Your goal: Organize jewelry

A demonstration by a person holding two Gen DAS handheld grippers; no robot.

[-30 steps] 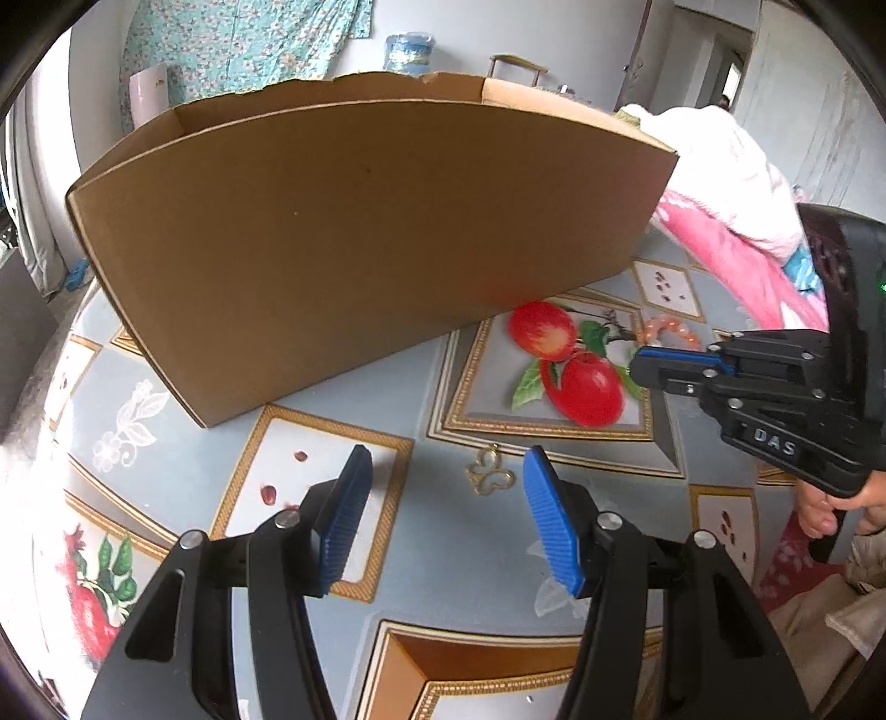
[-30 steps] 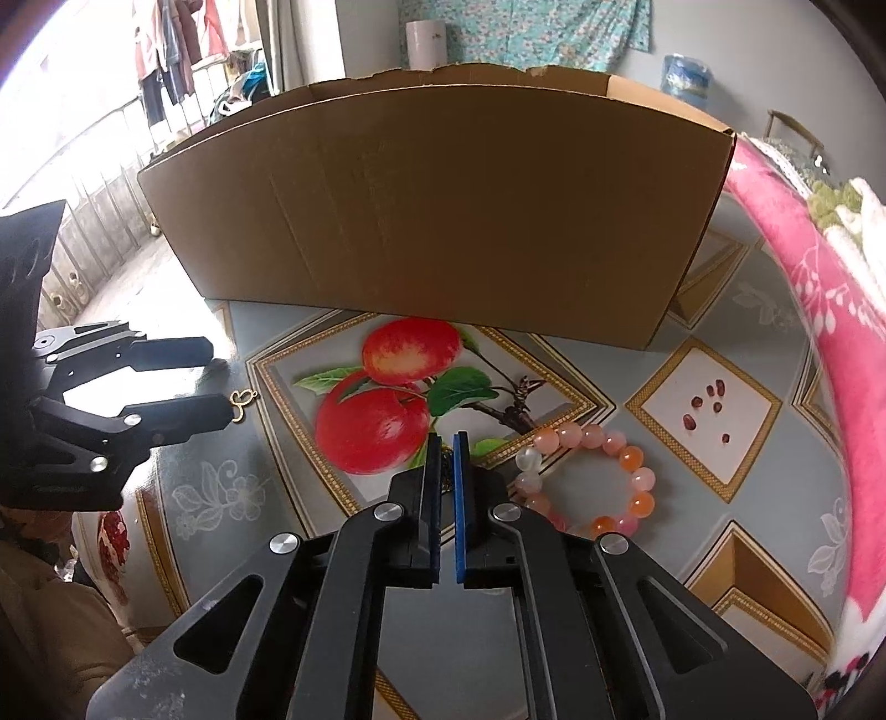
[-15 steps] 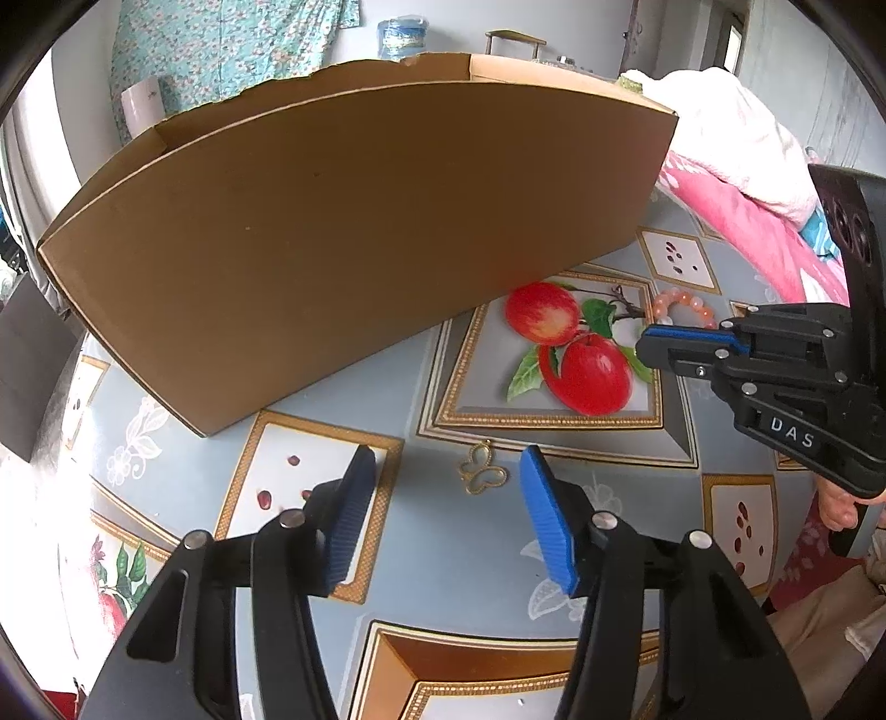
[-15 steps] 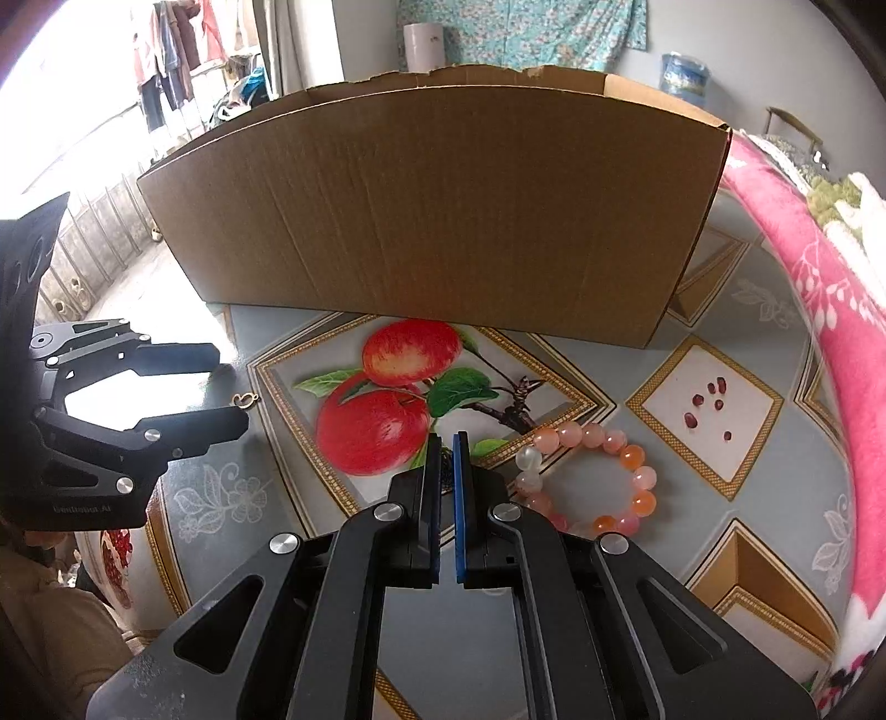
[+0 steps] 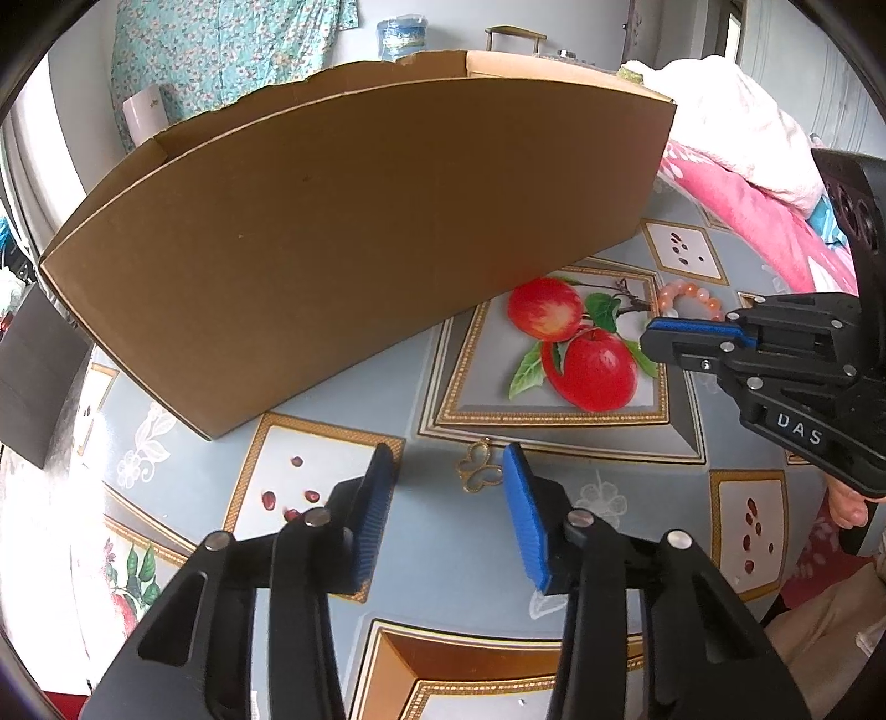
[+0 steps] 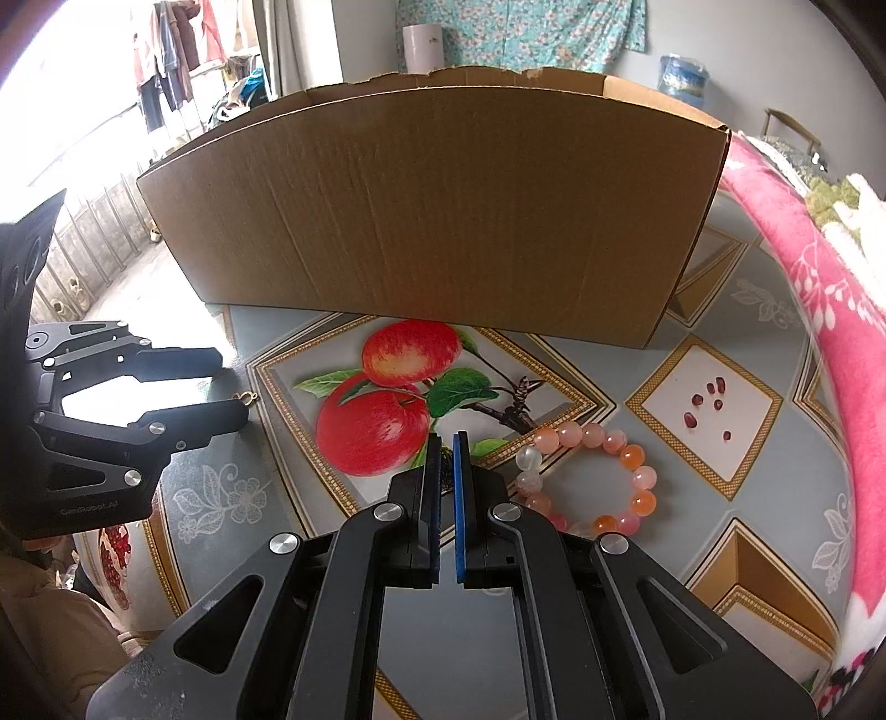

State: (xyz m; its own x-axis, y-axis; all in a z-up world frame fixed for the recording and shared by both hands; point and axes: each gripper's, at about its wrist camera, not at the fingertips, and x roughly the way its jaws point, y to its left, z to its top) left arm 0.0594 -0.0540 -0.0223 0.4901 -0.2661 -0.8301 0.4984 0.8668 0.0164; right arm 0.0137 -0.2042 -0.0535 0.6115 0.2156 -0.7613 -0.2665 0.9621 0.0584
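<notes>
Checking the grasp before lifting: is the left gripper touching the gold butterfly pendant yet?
Apart. The left wrist view shows the gold butterfly pendant between the left gripper's closing pads, tablecloth visible on both sides.

A teal floral fabric curtain (image 6: 526, 27) hangs on the white rear wall (image 6: 365, 39); strong daylight enters at left.

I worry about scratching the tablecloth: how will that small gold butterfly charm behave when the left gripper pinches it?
The gold butterfly charm lies flat and thin on the glossy tablecloth, so it may slide rather than lift. Its open wire outline looks light, probably bendable. The left gripper, whose jaws have just been closing, brackets it without pressing.
</notes>
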